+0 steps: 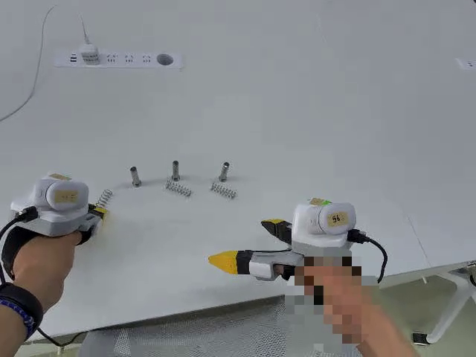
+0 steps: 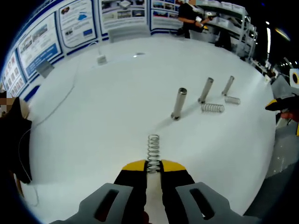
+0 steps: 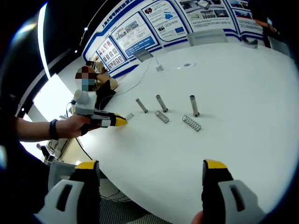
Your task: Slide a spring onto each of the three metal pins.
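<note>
Just short of the leftmost pin (image 2: 178,103), a spring (image 2: 153,148) sticks out from your left gripper (image 2: 153,166), clenched by one end. Your right gripper (image 3: 150,164) hangs released, well apart from that pin. Held so shallowly, the spring may pivot and snag on the pin's rim, or slip free.

White table (image 1: 312,111) with three metal pins (image 1: 175,170) standing upright in a row. Two springs (image 1: 178,189) lie just in front of them. A power strip (image 1: 119,58) sits near the far edge.
</note>
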Demonstrator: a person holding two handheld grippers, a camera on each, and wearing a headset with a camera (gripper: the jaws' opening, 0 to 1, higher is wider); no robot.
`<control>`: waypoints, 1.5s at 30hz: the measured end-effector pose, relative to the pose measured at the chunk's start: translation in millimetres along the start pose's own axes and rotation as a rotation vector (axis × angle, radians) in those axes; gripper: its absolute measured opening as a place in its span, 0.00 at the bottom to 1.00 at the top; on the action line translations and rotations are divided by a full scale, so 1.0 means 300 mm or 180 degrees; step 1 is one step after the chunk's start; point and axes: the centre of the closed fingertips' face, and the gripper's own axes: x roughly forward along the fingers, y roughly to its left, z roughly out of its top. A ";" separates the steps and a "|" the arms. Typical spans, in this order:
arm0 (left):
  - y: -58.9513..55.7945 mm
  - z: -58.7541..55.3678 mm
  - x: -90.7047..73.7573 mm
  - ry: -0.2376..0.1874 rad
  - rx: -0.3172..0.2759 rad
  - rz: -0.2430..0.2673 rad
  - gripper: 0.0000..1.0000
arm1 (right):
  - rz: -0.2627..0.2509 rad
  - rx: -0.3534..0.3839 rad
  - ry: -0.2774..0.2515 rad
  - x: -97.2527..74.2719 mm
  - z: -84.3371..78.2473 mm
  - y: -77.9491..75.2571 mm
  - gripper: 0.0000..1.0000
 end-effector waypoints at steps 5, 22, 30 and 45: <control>0.004 -0.021 -0.015 0.0022 -0.0010 -0.0052 0.10 | -0.0008 0.0011 -0.0003 0.003 -0.008 0.006 0.92; -0.003 -0.051 -0.105 -0.0004 0.0039 -0.0137 0.10 | -0.0015 0.0050 -0.0033 0.005 -0.004 0.013 0.91; -0.036 -0.047 -0.131 -0.0033 0.0004 -0.0227 0.10 | 0.0024 0.0078 -0.0049 0.015 0.003 0.020 0.90; -0.149 -0.004 -0.172 -0.0117 0.0257 -0.0481 0.10 | 0.0073 0.0081 -0.0060 0.022 0.013 0.031 0.88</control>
